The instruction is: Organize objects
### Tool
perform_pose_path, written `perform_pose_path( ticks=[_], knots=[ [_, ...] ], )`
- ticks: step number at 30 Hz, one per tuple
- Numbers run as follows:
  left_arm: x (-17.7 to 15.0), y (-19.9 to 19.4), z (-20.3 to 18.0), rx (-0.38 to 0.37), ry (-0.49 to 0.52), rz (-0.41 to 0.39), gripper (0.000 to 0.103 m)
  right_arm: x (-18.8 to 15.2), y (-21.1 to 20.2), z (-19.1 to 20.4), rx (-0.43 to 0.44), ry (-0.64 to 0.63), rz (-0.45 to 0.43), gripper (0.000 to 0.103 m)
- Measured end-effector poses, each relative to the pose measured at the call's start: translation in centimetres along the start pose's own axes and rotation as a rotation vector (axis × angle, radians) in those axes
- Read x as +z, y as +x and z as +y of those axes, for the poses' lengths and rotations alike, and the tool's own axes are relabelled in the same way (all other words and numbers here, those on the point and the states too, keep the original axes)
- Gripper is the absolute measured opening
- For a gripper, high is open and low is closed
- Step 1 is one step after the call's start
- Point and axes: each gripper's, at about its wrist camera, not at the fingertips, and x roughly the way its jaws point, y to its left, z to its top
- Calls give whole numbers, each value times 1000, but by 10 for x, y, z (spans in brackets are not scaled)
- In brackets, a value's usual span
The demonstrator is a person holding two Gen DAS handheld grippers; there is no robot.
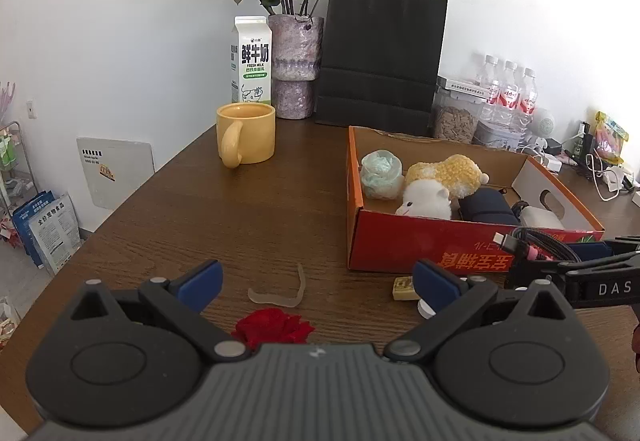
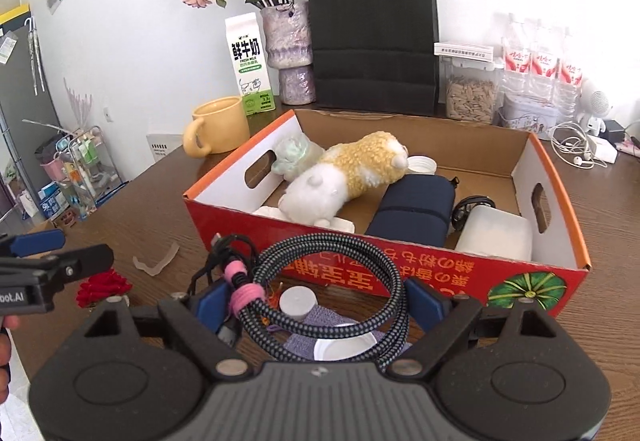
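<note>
My right gripper [image 2: 320, 301] is shut on a coiled braided cable [image 2: 332, 269] bound with a pink tie, held just in front of the red cardboard box [image 2: 400, 273]; the cable also shows in the left wrist view [image 1: 540, 241]. The box holds a yellow-and-white plush toy [image 2: 344, 177], a navy pouch [image 2: 416, 209], a white container [image 2: 496, 233] and a pale green bundle [image 2: 294, 153]. My left gripper [image 1: 316, 281] is open and empty above the table, over a red fabric rose [image 1: 274, 327] and a clear curved plastic piece [image 1: 280, 293].
A yellow mug [image 1: 246, 133], milk carton [image 1: 252, 61], vase of dried roses [image 1: 294, 65] and black paper bag [image 1: 380, 57] stand at the back. Small items lie before the box: a tile [image 1: 404, 287], white caps [image 2: 298, 301], a purple cloth [image 2: 316, 325]. Bottles, jar and chargers sit back right.
</note>
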Motion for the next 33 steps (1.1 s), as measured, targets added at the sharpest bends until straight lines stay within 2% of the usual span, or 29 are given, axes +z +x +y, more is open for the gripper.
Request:
perform_pose_path(
  ticks=[7,13,14,17,23,28,31,33],
  knots=[
    [3,3,9,22,18,9,103,-19,-25,-8,-78,-12,-76,90],
    [11,24,14,35,63,41,102,-35,-42,-17,-143,-56,-138,90],
    [14,29,13,30,75,51,97,-36,-42,-19,-150,-61,-141,90],
    [24,46,12,7,101,102,90,-40,-39,-28,-162,-53,-141,90],
    [40,84,11,-27,113,256,70,-45,-29,-42,-181,-31,-147,90],
    [37,106,5,-24,155,347,63,-46,-25,-50,-172,-15,-157,90],
    [31,113,4,-12,168,382,63,-47,-24,-52,-171,-12,-166,90],
    [27,115,5,-9,176,402,59,-48,-25,-54,-171,-7,-174,90]
  ],
)
